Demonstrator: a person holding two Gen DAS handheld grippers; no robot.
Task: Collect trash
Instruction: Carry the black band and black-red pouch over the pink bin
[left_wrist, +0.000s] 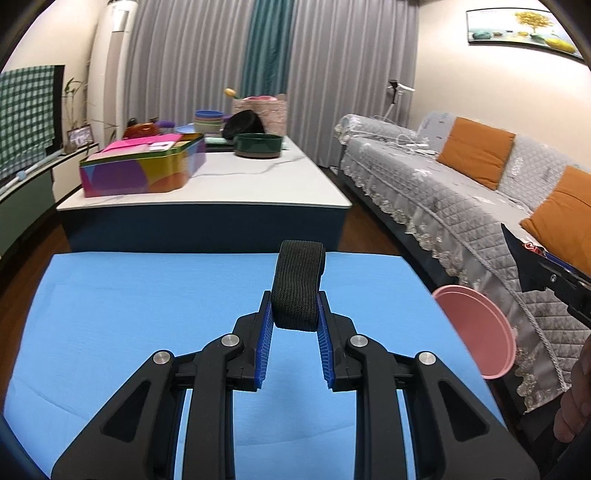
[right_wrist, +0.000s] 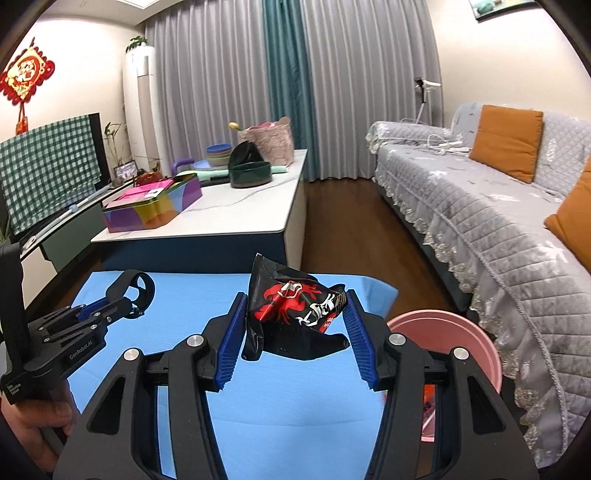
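Spillage beside the pink bin is risked if the crumpled snack wrapper, clamped in the right gripper, or the black elastic band, pinched narrowly in the left gripper above the blue bench, is released early.

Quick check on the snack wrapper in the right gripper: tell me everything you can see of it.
The snack wrapper is a crumpled, glossy black foil-like bag with a red crab-like print and white characters. It is empty-looking and creased, torn top corner pointing up. The right gripper clamps it between its blue pads, lifted above the blue cloth, left of the pink bin.
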